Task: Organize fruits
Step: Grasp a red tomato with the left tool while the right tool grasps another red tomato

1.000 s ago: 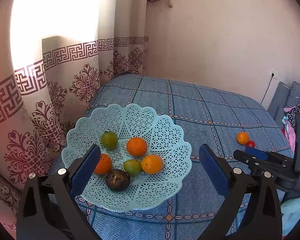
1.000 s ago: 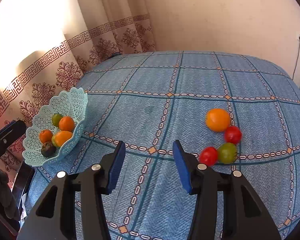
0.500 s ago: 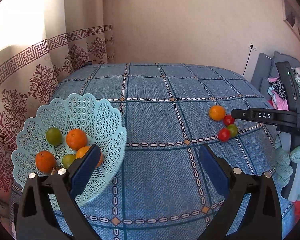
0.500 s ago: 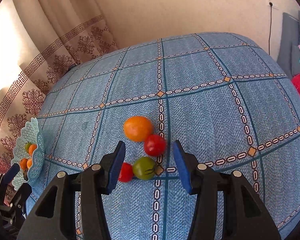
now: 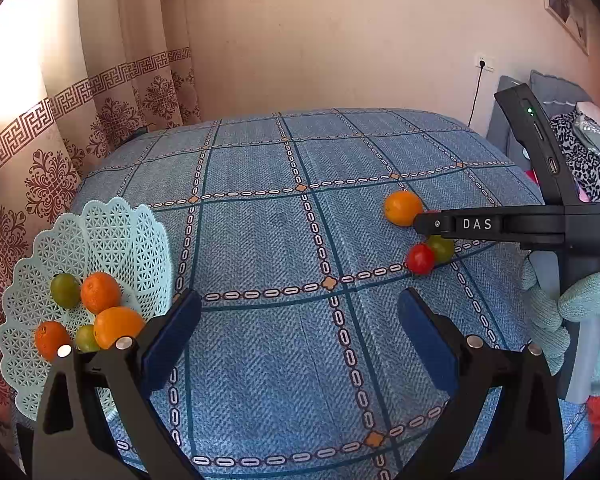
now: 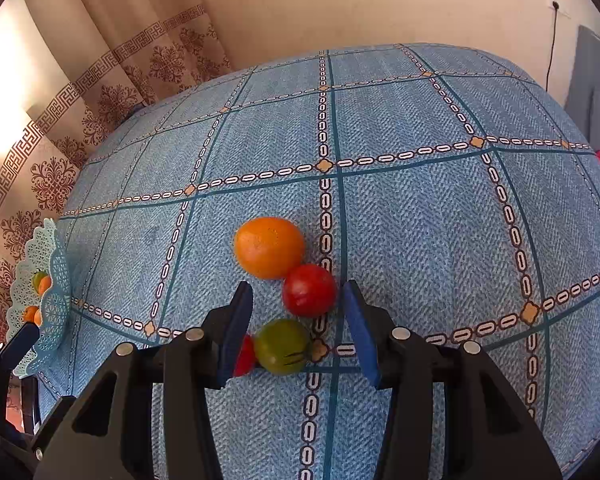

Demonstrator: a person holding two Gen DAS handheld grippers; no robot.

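Observation:
On the blue patterned cloth lie an orange (image 6: 269,246), a red tomato (image 6: 309,290), a green tomato (image 6: 283,346) and a second red tomato (image 6: 244,356), half hidden by a finger. My right gripper (image 6: 298,328) is open, low over the cloth, its blue pads flanking the red and green tomatoes without touching. In the left wrist view the right gripper (image 5: 428,226) covers part of this cluster: the orange (image 5: 402,208), green tomato (image 5: 442,248) and red tomato (image 5: 420,259) show. My left gripper (image 5: 298,342) is open and empty beside the pale blue lattice basket (image 5: 112,240), which holds several oranges and green fruits.
A patterned curtain (image 5: 60,140) hangs behind the basket at the left. A gloved hand (image 5: 568,320) holds the right gripper's handle. Clothes and grey cushions (image 5: 580,148) lie at the right past the cloth's edge. The basket (image 6: 56,292) stands at the cloth's left edge.
My right gripper has moved forward and down onto the fruit cluster, so the red and green tomatoes now sit between its pads. The left view has shifted slightly; its gripper stays open.

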